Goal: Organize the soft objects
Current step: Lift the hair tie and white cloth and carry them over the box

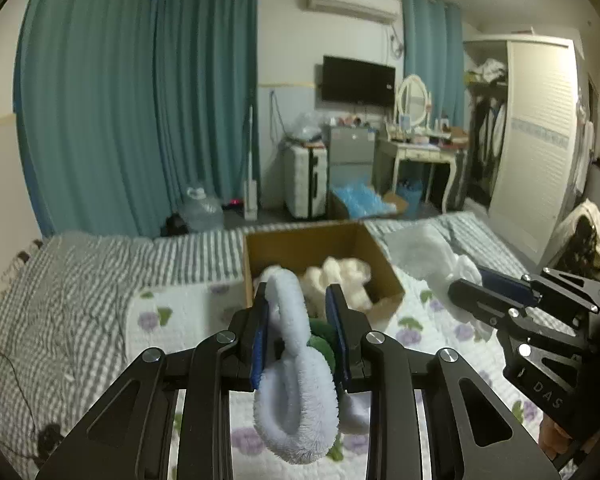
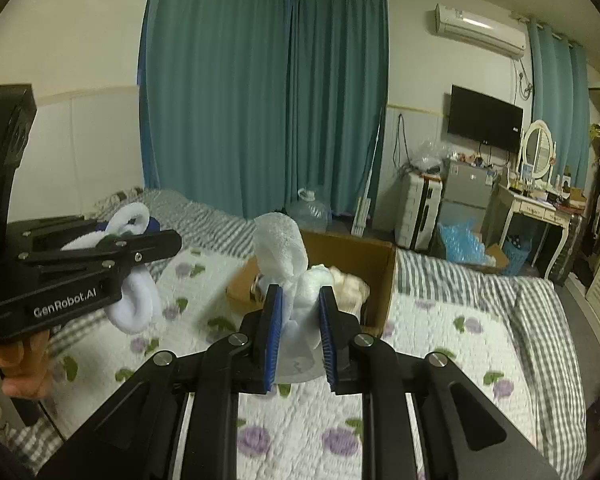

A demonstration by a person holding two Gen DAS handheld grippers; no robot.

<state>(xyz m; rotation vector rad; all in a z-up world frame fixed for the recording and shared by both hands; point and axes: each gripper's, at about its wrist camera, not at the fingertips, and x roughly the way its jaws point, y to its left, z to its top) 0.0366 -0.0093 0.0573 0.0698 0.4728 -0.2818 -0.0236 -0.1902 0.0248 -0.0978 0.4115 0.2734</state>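
A: Left tongs (image 1: 300, 312) pinch a fuzzy white loop (image 1: 296, 400); right tongs (image 2: 300, 312) clamp a white foam wrap (image 2: 284, 256). Both held above the bed (image 2: 440, 320).

B: Light, squashy, they sag. You grip mid-body. Cardboard box (image 1: 384, 276) ahead stands open, rims low; clear room over the quilt.

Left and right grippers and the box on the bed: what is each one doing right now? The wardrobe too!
Left gripper: shut on the fluffy white loop, held up above the bed.
Right gripper: shut on the white foam wrap.
Cardboard box: open, sitting on the bed, cream soft things inside.
Wardrobe: door open, clothes showing.
TV: screen dark.
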